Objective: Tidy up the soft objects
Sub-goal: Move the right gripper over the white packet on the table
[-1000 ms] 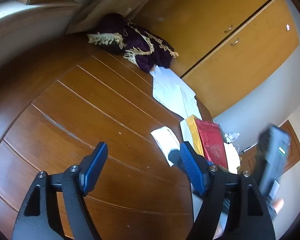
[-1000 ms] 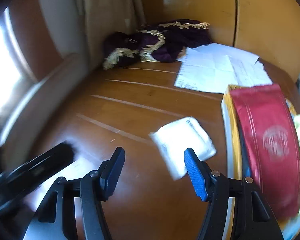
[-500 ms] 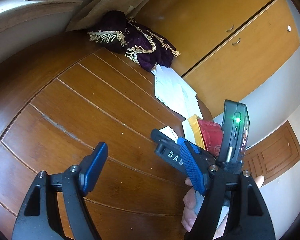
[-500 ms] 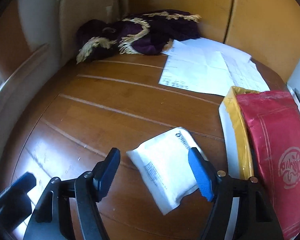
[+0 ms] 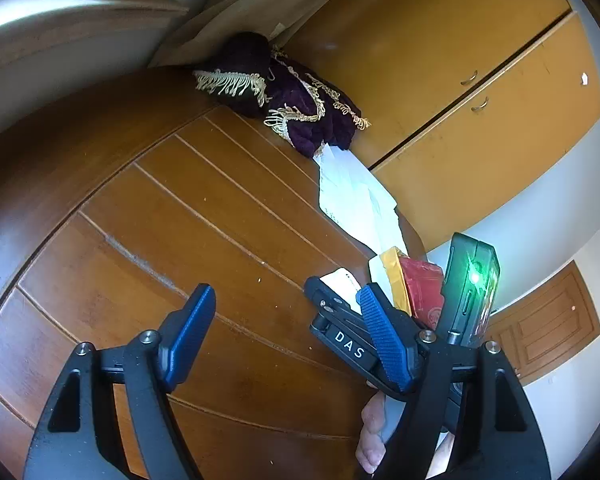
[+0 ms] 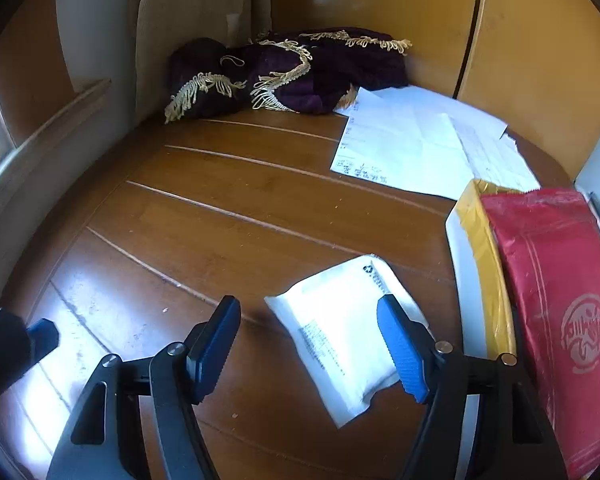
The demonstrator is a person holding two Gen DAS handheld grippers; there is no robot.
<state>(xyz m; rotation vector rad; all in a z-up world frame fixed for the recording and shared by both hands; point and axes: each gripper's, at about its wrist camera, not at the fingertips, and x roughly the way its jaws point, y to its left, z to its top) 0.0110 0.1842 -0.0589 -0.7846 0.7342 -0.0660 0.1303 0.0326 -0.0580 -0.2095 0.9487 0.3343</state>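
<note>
right claw (image 6: 308, 340) nearer | white pouch (image 6: 340, 332) (flat, crinkly) | plank table (image 6: 220, 208)

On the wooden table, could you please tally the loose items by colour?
Purple: 1, the fringed cloth
White: 2, the paper sheets and the pouch
Red: 1, the packet
Yellow: 1, the packet under the red one
Total: 5
</note>
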